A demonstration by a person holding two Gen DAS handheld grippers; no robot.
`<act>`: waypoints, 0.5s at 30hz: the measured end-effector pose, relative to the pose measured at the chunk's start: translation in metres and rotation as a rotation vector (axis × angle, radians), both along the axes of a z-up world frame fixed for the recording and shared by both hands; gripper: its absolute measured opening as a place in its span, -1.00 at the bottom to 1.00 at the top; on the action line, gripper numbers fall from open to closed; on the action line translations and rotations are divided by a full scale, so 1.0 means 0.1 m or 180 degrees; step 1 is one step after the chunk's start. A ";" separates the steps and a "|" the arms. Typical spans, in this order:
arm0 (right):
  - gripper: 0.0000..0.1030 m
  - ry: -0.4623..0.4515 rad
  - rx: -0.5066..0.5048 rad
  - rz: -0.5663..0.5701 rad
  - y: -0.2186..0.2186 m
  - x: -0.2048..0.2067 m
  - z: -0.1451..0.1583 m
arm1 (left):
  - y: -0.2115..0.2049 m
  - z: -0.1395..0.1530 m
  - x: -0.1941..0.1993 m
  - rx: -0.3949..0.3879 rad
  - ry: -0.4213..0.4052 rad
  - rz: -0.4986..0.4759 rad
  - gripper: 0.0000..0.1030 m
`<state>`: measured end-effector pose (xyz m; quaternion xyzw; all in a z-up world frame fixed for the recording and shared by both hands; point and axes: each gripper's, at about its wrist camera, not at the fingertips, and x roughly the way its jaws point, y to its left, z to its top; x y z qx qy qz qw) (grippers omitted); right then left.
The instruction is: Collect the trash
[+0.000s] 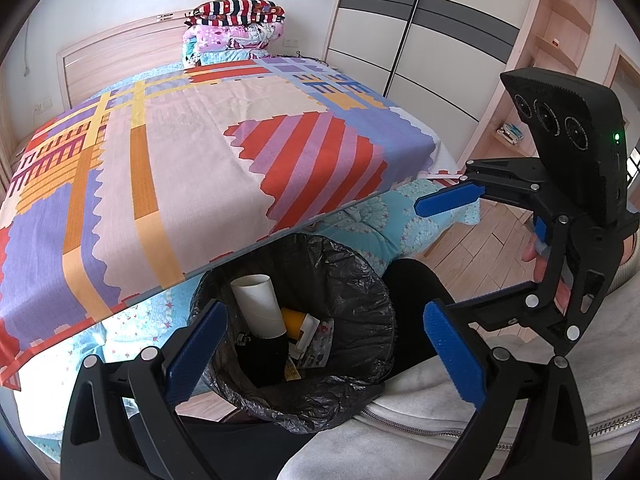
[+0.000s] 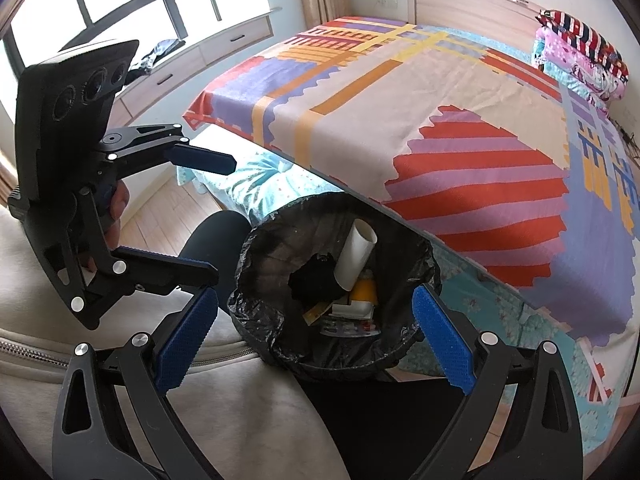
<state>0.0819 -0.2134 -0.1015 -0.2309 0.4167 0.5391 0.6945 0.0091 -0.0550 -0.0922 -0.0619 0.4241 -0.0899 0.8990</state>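
Your left gripper (image 1: pixel 324 352) and right gripper (image 2: pixel 316 336) hover wide open, empty, over the crinkly black-lined bin (image 1: pixel 360 272) holding a white cardboard tube (image 1: pixel 256 304).

- The left tongs (image 1: pixel 320 356) are spread wide, their blue pads (image 1: pixel 196 354) far apart with nothing between them.
- The right tongs (image 2: pixel 314 346) are likewise wide apart and empty, their blue pads (image 2: pixel 442 342) angled outward.
- Both point forward and downward, side by side and near each other.
- In each wrist view the other tongs show at the frame's edge, with a hand (image 2: pixel 116 204) wrapped round the handle.
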 end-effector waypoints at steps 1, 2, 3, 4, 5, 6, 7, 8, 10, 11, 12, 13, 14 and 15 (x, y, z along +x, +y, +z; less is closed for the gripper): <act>0.91 -0.0005 -0.0007 -0.0002 0.00 0.00 0.00 | 0.00 -0.01 0.00 0.0000 0.0002 0.0006 0.85; 0.91 -0.0007 -0.0007 -0.0001 0.00 0.00 0.00 | 0.00 0.00 0.00 0.0000 0.0002 0.0003 0.85; 0.91 -0.0004 0.0000 0.0004 0.00 0.00 0.01 | 0.00 0.00 0.00 0.0000 0.0001 0.0002 0.85; 0.91 -0.0004 0.0000 0.0000 0.00 0.00 0.00 | 0.00 -0.01 0.00 -0.0002 0.0001 0.0006 0.85; 0.91 -0.0005 -0.0001 0.0000 0.00 0.00 0.00 | 0.00 0.00 0.00 -0.0001 0.0002 0.0007 0.85; 0.91 -0.0005 -0.0001 0.0000 0.00 0.01 0.00 | -0.01 -0.01 0.00 0.0000 0.0002 0.0007 0.85; 0.91 -0.0006 -0.0003 -0.0001 0.00 0.00 0.00 | -0.01 0.00 0.00 -0.0001 0.0001 0.0006 0.85; 0.91 -0.0007 -0.0004 0.0000 0.00 0.00 0.00 | -0.01 -0.01 0.00 0.0000 0.0001 0.0007 0.85; 0.91 -0.0007 0.0005 0.0006 0.00 0.00 0.00 | -0.01 0.00 0.00 0.0000 0.0002 0.0009 0.85; 0.91 -0.0007 0.0009 0.0011 0.01 0.00 0.00 | -0.01 -0.01 0.00 0.0003 0.0000 0.0008 0.85; 0.91 -0.0009 0.0010 0.0014 0.01 0.00 0.00 | -0.01 -0.01 0.00 0.0002 -0.0001 0.0007 0.85; 0.91 -0.0009 0.0011 0.0015 0.01 0.00 0.00 | -0.01 -0.01 0.00 0.0001 -0.0001 0.0005 0.85; 0.91 -0.0009 0.0012 0.0017 0.00 0.00 0.00 | -0.01 -0.01 0.00 0.0002 0.0001 0.0006 0.85; 0.91 -0.0009 0.0011 0.0013 0.00 0.01 -0.01 | 0.00 -0.01 0.00 0.0000 0.0001 0.0004 0.85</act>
